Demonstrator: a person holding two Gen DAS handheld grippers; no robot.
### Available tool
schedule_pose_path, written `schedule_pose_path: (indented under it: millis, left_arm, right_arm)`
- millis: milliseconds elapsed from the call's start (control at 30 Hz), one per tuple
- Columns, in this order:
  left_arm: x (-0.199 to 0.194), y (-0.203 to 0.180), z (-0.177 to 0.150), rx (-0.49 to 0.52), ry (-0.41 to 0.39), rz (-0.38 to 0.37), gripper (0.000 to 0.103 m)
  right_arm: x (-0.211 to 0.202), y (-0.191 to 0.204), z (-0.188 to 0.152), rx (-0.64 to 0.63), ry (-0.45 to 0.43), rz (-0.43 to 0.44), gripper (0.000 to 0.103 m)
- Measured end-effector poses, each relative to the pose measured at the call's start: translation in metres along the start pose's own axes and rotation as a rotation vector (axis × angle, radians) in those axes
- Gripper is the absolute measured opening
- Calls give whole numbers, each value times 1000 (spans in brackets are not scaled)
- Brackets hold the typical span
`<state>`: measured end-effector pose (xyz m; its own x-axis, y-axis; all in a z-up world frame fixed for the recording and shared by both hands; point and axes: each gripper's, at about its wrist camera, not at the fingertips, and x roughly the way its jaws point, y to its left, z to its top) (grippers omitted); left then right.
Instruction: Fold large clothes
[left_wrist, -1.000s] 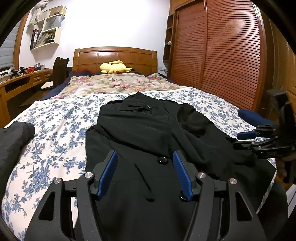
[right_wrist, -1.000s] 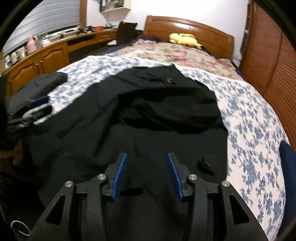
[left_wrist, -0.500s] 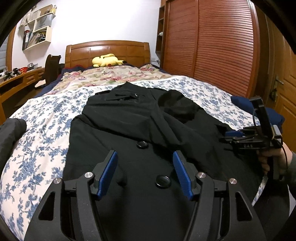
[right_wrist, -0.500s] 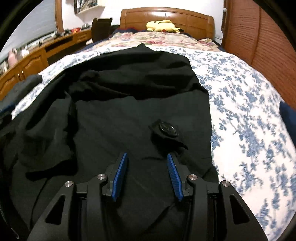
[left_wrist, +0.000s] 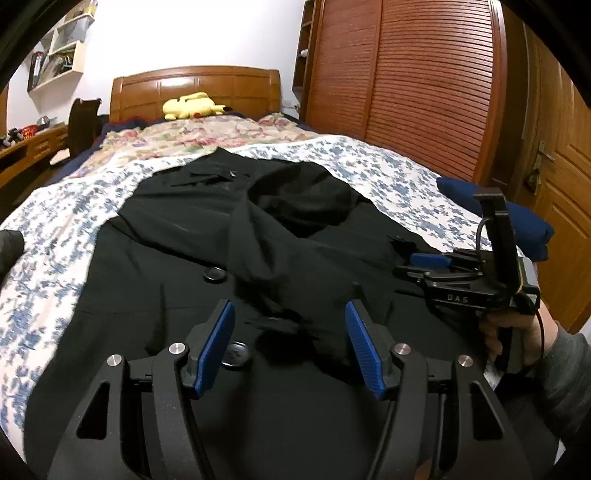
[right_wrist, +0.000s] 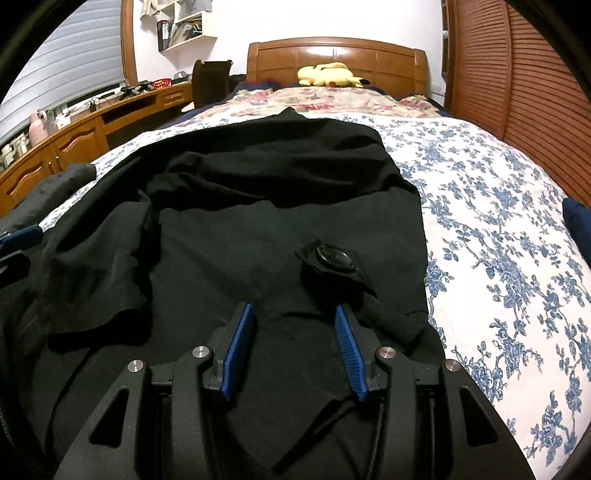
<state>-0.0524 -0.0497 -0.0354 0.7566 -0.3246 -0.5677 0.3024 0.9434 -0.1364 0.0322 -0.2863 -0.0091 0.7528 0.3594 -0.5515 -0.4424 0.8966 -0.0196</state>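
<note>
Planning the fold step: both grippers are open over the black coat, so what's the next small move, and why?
Probably lower the right gripper onto the coat's near right edge and close. Its jaws are open and empty, just above the cloth beside the buttoned tab. The left gripper is also open, and the coat lies rumpled and unfolded on the bed.

The letters "DAS" stand on the black body of the right gripper (left_wrist: 424, 266).

Both the left gripper (left_wrist: 290, 341) and the right gripper (right_wrist: 293, 341) point slightly downward, jaws apart, gripping nothing.
</note>
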Motion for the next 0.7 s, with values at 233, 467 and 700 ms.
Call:
schedule_pose_path:
  millis: [233, 467, 700]
  left_arm:
    - [7, -11, -4, 16, 34, 15, 63]
    - [2, -21, -8, 39, 36, 16, 55]
    - [-7, -26, -7, 41, 17, 0, 50]
  right_arm:
    - [-1, 2, 0, -7, 5, -5, 48]
    - [-1, 3, 2, -11, 7, -8, 48]
    - [-2, 3, 1, -16, 3, -11, 48]
